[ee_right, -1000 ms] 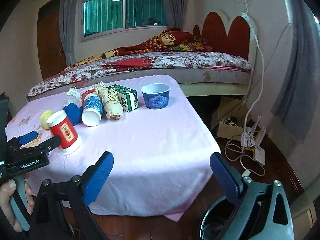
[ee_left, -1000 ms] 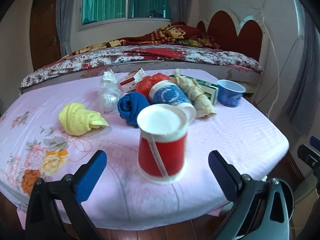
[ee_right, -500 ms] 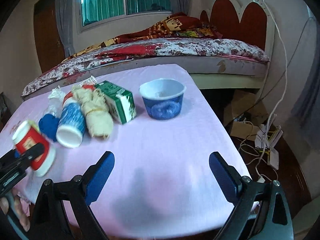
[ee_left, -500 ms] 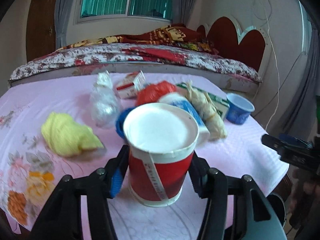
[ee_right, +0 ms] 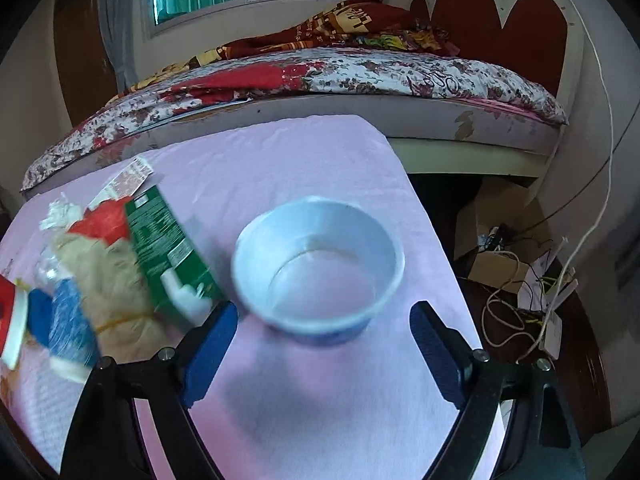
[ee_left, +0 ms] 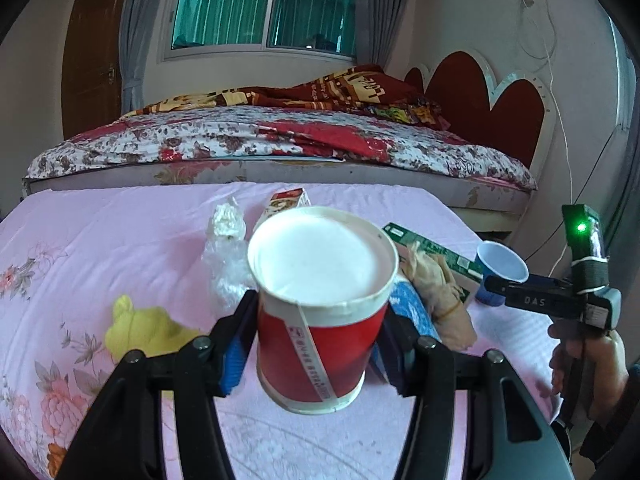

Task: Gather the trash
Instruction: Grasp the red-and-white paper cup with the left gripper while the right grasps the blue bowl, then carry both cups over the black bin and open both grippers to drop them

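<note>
My left gripper [ee_left: 312, 352] is shut on a red paper cup with a white lid [ee_left: 320, 304] and holds it above the pink tablecloth [ee_left: 100, 240]. My right gripper [ee_right: 320, 344] is open, its blue pads either side of a blue bowl-shaped cup [ee_right: 318, 264] standing near the table's right edge; the pads are apart from it. The right gripper also shows in the left wrist view [ee_left: 496, 286], reaching toward the same blue cup [ee_left: 502, 268].
Beside the cups lie a green carton [ee_right: 168, 256], a beige tied bundle [ee_right: 112, 292], a blue-patterned cup on its side [ee_right: 68, 328], a clear plastic wrapper [ee_left: 228, 256], a yellow cloth [ee_left: 140, 328] and a small red-white carton [ee_left: 288, 202]. A bed [ee_left: 280, 144] stands behind; cables [ee_right: 520, 304] lie on the floor at right.
My left gripper closed on the red cup and lifted it off the cloth. My right gripper moved forward over the table until its open fingers came around the blue cup.
</note>
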The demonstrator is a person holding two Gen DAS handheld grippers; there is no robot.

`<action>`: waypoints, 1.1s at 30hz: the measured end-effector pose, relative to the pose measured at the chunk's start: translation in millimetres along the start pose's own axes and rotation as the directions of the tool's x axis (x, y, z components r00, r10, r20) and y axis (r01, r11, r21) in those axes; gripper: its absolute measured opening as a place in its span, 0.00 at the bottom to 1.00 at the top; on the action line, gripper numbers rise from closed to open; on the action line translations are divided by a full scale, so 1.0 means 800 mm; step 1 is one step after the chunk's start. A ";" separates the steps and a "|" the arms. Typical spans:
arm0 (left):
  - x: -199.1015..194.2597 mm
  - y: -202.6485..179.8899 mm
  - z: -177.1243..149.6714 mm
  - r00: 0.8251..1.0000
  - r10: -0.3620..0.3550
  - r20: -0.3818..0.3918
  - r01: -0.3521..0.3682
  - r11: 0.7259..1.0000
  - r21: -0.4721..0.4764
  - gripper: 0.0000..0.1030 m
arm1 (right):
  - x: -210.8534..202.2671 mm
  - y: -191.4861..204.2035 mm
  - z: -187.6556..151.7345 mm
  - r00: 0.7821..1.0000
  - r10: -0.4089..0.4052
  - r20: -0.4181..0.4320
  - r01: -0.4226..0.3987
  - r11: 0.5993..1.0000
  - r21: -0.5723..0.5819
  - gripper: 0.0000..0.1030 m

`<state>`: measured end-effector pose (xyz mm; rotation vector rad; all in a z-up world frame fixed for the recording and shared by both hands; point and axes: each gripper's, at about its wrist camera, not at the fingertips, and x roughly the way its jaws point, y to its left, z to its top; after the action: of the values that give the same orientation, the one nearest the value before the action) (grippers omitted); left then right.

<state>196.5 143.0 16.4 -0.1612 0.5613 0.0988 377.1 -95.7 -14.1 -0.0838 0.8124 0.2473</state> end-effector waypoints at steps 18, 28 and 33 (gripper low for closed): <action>-0.018 -0.055 -0.011 0.996 -0.089 -0.009 0.090 0.993 0.082 0.55 | -0.094 -0.022 -0.050 0.995 0.004 0.104 0.000 0.999 -0.045 0.76; -0.043 -0.143 -0.050 0.974 -0.213 -0.073 0.222 0.960 0.168 0.55 | -0.218 -0.077 -0.134 0.986 -0.027 0.165 0.027 1.000 0.005 0.76; -0.058 -0.194 -0.073 0.950 -0.292 -0.109 0.310 0.924 0.226 0.55 | -0.271 -0.129 -0.189 0.984 -0.070 0.166 0.066 0.997 0.028 0.76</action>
<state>148.0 -22.2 11.7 -0.0126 0.6111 -0.2760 152.9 -261.4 37.3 -0.0687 0.6439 0.1783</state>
